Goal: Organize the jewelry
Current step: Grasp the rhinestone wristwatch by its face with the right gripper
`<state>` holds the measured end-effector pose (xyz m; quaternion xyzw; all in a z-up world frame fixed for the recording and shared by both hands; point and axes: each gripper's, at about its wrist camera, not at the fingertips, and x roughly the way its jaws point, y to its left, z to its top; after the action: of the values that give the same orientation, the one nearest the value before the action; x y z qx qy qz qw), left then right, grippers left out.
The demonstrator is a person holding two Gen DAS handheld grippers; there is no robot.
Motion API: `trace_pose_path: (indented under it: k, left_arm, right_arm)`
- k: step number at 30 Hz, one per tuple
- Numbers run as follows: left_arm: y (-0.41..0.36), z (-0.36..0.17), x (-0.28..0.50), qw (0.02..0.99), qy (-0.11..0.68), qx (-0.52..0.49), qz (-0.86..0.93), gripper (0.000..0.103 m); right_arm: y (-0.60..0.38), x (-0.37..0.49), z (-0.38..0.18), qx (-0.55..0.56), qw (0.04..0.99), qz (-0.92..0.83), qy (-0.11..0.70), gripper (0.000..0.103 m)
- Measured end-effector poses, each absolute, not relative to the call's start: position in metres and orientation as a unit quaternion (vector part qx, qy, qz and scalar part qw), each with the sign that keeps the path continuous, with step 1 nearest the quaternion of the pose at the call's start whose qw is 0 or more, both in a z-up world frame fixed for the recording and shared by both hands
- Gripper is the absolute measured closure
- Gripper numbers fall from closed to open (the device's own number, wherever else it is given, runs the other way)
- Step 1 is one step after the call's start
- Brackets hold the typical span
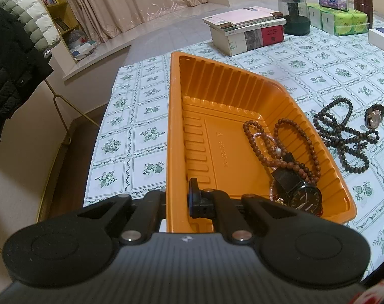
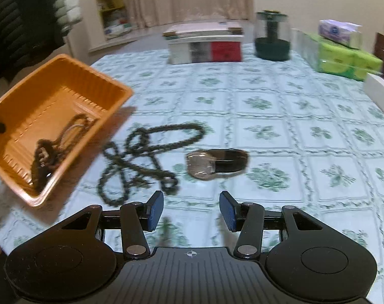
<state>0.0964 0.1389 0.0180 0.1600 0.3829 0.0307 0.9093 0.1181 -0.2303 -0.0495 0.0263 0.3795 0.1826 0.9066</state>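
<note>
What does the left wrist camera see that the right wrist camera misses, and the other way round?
Only the left wrist view shows the left gripper clamped on the orange tray's wall, and sharply shows the black watch and brown bead strands inside the tray.

Only the right wrist view shows the right gripper, open above the tablecloth.

Both show the orange tray, dark bead necklace, rose-gold watch, and book stack.

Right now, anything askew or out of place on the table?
Yes. The orange tray sits tilted, one end lifted, with the left hand-held gripper shut on its wall. A dark bead strand and a watch lie loose on the tablecloth, outside the tray. Nothing looks damaged.
</note>
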Motion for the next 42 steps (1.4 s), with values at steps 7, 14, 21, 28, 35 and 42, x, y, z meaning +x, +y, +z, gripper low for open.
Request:
trace_pose_path:
  k: [7, 14, 21, 28, 35, 42]
  left_arm:
    - [0.138, 0.019, 0.095, 0.909, 0.383, 0.162, 0.033, 0.099]
    - [0.138, 0.018, 0.096, 0.908, 0.385, 0.162, 0.034, 0.099]
    - [0.137, 0.018, 0.097, 0.908, 0.385, 0.163, 0.034, 0.099]
    - [0.137, 0.018, 0.099, 0.907, 0.386, 0.164, 0.035, 0.099]
    - [0.136, 0.018, 0.099, 0.907, 0.387, 0.166, 0.035, 0.099]
    - [0.135, 0.018, 0.101, 0.906, 0.386, 0.17, 0.037, 0.099]
  right_arm:
    - [-0.235, 0.13, -0.05, 0.042, 0.913, 0.153, 0.377, 0.054]
    - [-0.221, 0.151, -0.06, 0.055, 0.913, 0.151, 0.375, 0.054]
    - [-0.205, 0.17, -0.067, 0.035, 0.921, 0.128, 0.366, 0.049]
    - [-0.191, 0.168, -0.075, -0.033, 0.931, 0.137, 0.336, 0.049]
    - [-0.186, 0.159, -0.085, -0.089, 0.929, 0.168, 0.319, 0.05]
    - [-0.192, 0.159, -0.091, -0.087, 0.926, 0.176, 0.323, 0.064]
